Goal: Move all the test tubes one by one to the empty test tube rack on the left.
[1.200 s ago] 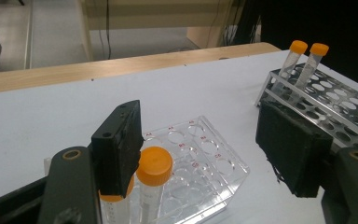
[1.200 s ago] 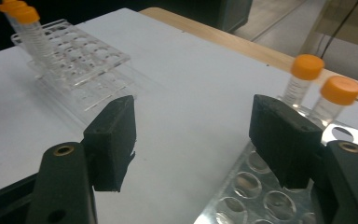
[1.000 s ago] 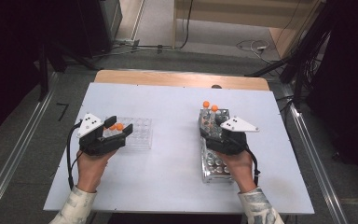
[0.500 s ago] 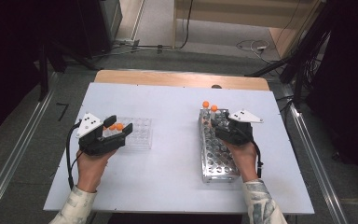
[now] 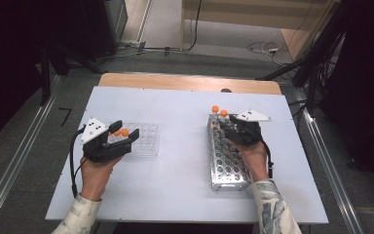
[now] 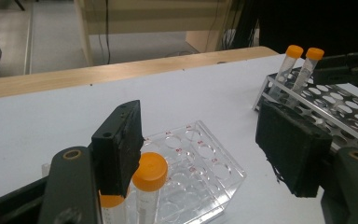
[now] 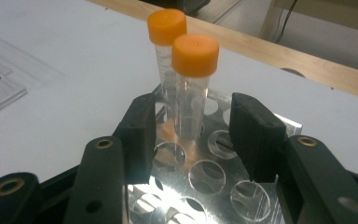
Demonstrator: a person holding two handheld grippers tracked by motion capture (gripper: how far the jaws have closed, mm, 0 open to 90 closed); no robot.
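White tabletop point(image 5: 185, 195) with a wooden strip along the far edge, dark room and cables all around — that's the setting from the high view. A clear plastic rack point(image 5: 141, 139) is parked on the left, a metal rack point(image 5: 226, 156) on the right. Two orange-capped tubes point(image 5: 121, 132) are seen at the near-left end of the clear rack, right by the left gripper point(image 5: 124, 139), and two more point(image 5: 219, 111) stand at the far end of the metal rack, just ahead of the right gripper point(image 5: 231, 127).

From the left gripper view, the jaws are held apart with nothing pinched; one capped tube point(image 6: 149, 184) stands just beside the left-hand pad, another is half hidden behind it.

From the right gripper view, the jaws have just been closing in, yet a gap is left on both sides. The nearer tube point(image 7: 193, 81) sits a bit beyond the pads, not clamped.

So it looks like a half-done transfer — two tubes in each rack, and which way they're being moved can't be told. Nothing is gripped yet, so the next pick is still to be made.
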